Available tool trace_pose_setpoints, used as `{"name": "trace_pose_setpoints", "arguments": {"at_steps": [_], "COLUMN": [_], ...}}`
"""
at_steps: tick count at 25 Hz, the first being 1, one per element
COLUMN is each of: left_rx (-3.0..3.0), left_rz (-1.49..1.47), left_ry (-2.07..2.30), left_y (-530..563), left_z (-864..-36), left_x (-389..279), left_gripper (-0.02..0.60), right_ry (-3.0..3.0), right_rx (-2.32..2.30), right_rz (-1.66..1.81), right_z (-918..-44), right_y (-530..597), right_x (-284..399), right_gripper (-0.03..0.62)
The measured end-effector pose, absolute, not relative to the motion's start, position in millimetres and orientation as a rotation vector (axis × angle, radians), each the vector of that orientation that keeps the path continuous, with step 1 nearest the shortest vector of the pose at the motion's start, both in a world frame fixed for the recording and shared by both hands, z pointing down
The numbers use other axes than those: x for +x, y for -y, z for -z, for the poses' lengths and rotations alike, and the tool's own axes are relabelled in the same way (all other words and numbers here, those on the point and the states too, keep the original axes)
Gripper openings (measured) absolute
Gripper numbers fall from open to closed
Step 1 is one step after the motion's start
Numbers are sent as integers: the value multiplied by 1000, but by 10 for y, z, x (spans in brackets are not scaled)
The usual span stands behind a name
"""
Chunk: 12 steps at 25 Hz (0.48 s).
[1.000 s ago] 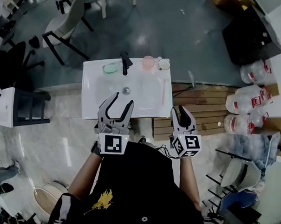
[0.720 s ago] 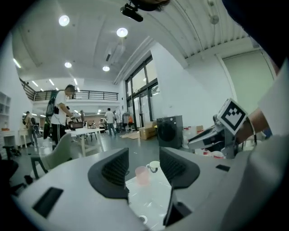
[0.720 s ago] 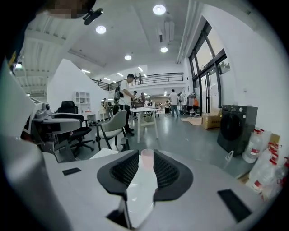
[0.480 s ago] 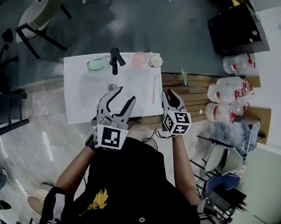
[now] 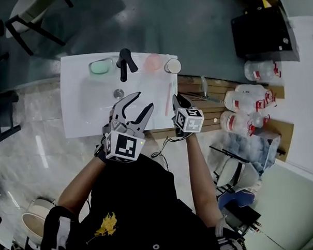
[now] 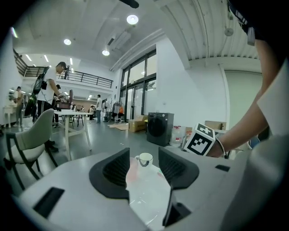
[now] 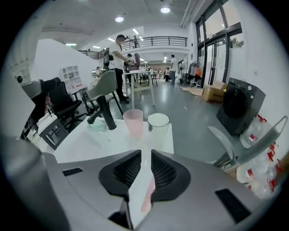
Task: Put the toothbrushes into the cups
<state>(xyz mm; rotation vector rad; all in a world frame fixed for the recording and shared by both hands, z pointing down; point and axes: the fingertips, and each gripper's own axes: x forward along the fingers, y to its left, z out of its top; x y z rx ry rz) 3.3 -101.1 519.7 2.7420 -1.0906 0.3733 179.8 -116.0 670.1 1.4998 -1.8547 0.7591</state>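
Trouble is most likely to come from the right gripper (image 5: 177,100). Its jaws have just been closing and now stand only a narrow slit apart, with nothing pressed between the pads. If we bring it down on the toothbrush (image 5: 167,98) like that, we judge the tips may shove the thin handle across the smooth sink (image 5: 78,104), or off its near edge, instead of straddling it. A grip far from the handle's middle could also let the toothbrush swing. It might then clip a rim and tip the pink cup (image 5: 152,61) or the white cup (image 5: 171,66), which stand side by side at the sink's upper right corner.

The left gripper (image 5: 142,100) has nothing in it. Its jaws have just been closing a little but stand wide apart, aimed toward the cups over bare sink top. It hangs mid-frame and could get in the way of the carry.

In the head view the toothbrush lies flat along the sink's right side, running up and down the frame. It is just left of the right gripper's tips and below the cups. In the right gripper view a pink streak shows low in the slit between the jaws. We think that is the toothbrush lying under them, not held, though the blur leaves it uncertain. We see only one toothbrush.
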Motion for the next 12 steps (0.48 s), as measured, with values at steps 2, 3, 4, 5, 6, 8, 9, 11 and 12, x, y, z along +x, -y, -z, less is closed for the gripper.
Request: {"name": "trace_pose_setpoints", "arguments": {"at_steps": [2,3,4,5,6,8,9,11,12], "left_rx": [2722,2712,2700,2687,2675,2654,2649,2648,2647], "left_rz": [-383,-390,-396,-401,-405,-408,-409,-420,-429], "left_ry": [1091,1090,1088,1086,1085,1083,1080,1069,1064], "left_y": [1102,1136,1160,1179,1196,1231,1244,1246,1234], "left_z": [-5341,-5405,-5460,-5508,-5549,-5611,-5632,-5663,-5675], "left_x": [19,22,30,41,54,92,117,163,180], "left_gripper": [207,207,206,202,202,199,195,193,193], "right_ry": [1830,1817,1801,1785,1769,1739,1724,1693,1678], "right_rx": [1474,1463,1451,1438,1425,1400,1387,1367,1358], "right_rz": [-777,-785,-794,-806,-818,-837,-845,-858,-861], "right_z": [-6909,-7017,-7125,-7223,-7304,-7438,-7507,-7639,-7689], "right_y": [1224,1239,1238,1229,1221,1214,1215,1221,1226], "right_x": [1822,1846,1873,1894,1903,1915,1929,1967,1987], "right_gripper": [83,83,83,83,83,83,83,86,86]}}
